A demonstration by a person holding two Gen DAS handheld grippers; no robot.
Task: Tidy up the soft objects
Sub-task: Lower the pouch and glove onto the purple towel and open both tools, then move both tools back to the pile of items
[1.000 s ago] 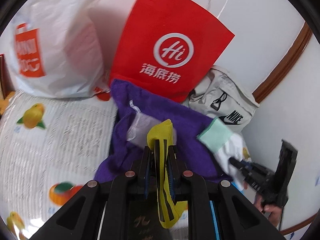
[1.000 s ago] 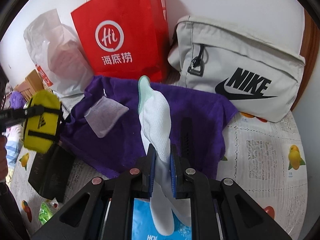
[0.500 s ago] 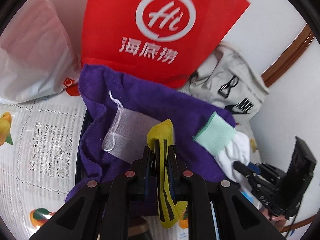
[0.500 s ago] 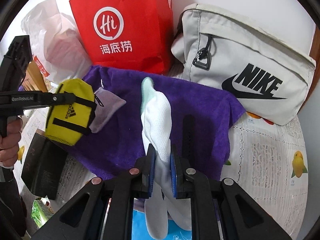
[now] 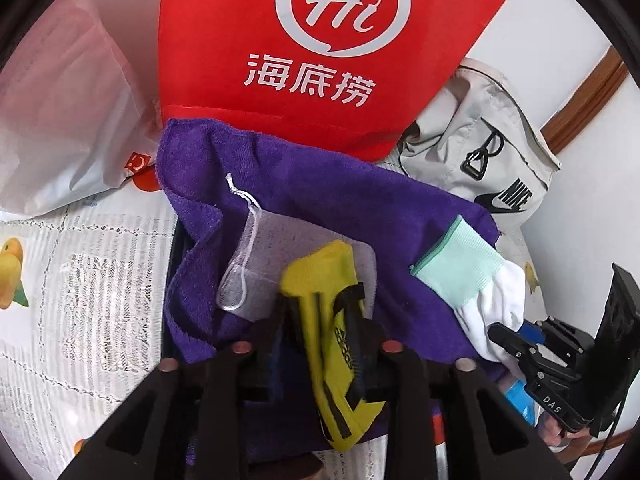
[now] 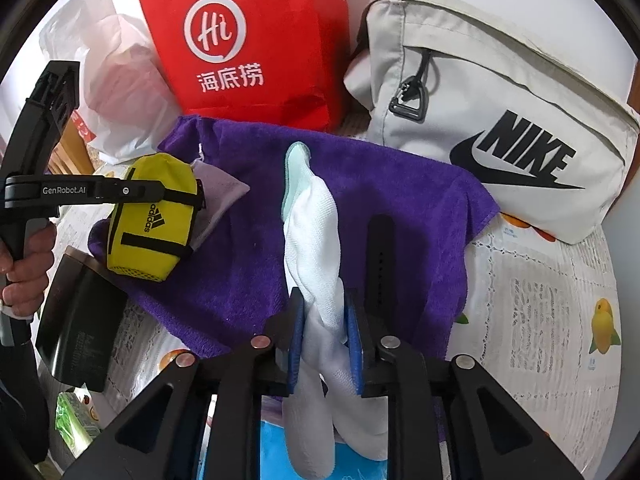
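Observation:
A purple towel lies spread on the table, also in the right wrist view. A sheer grey drawstring pouch rests on it. My left gripper has its jaws parted around a yellow Adidas pouch, which sags between them over the towel; the pouch also shows in the right wrist view. My right gripper is shut on a white glove with a mint cuff, held above the towel; the glove also shows in the left wrist view.
A red paper bag and a white plastic bag stand behind the towel. A grey Nike bag sits at the right. A black strap lies on the towel. A dark box sits at its left edge.
My left gripper moved forward over the towel and its jaws opened, so the yellow pouch now tilts and slumps. The right gripper moved forward a little with the glove.

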